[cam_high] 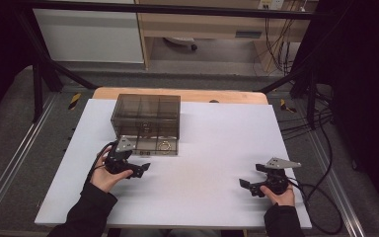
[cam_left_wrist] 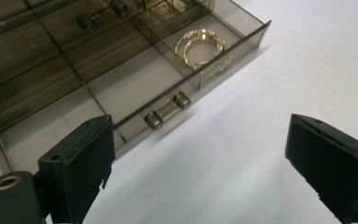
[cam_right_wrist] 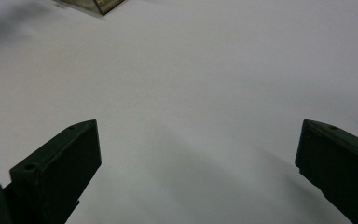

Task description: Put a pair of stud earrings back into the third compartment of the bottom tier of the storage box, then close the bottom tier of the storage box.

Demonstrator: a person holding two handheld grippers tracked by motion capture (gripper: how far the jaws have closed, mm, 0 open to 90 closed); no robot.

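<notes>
- The desk is carrying a smoked-plastic drawer box at its far left; the box's bottom drawer is standing pulled out toward the person.
- The drawer is lying with its long front edge running across the desk, parallel to the person's side, so any push or pull on it is going along the short axis, toward or away from the box.
- The left claw is hovering just in front of the drawer, on the near side of it, and is by far the nearer of the two to the work.
- The right claw is resting well apart, over bare desk at the near right, pointing toward the middle of the desk.
- In the left claw view, the drawer's front wall is sitting just beyond the claw's left jaw, with the open gap of the claw aimed at bare desk beside it rather than at the drawer.
- The bar handle is sitting at the middle of the drawer front, its long axis along that front, up and left of the midpoint of the gap.
- The gold bracelet is lying coiled in the drawer's front right-hand compartment as this view shows it, beyond the handle.
- Both claws are standing released, jaws spread wide, nothing between them.
</notes>
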